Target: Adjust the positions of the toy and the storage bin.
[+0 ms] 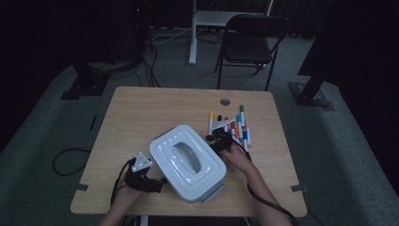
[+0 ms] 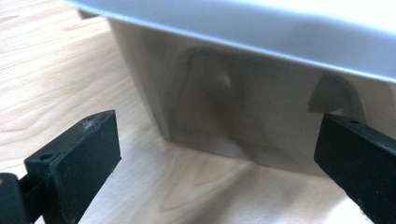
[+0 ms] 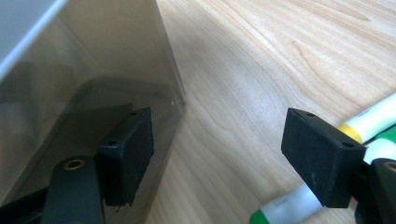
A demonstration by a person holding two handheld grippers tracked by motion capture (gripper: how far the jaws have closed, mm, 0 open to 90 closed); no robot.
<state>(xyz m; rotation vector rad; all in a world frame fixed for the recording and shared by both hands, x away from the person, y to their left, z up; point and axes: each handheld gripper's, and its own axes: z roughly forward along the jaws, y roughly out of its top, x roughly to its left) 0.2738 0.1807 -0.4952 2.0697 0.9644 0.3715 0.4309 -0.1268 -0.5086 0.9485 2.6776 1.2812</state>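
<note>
A clear plastic box with a white lid [image 1: 188, 160] lies on the wooden table [image 1: 141, 113], front of middle. My left gripper [image 1: 153, 183] sits at the box's near-left side, open, its jaws spread wide facing the box's translucent wall [image 2: 224, 107]. My right gripper [image 1: 217, 140] is at the box's far-right side, open, one finger [image 3: 126, 149] close against the box wall [image 3: 93, 79], the other finger [image 3: 322, 154] over the table beside markers [image 3: 373, 116]. Several coloured markers [image 1: 237, 127] lie just right of the box.
A small round hole [image 1: 225, 101] sits near the table's far edge. A black folding chair [image 1: 249, 42] and a white desk leg [image 1: 193, 33] stand beyond the table. Cables trail on the carpet at the left [image 1: 66, 160].
</note>
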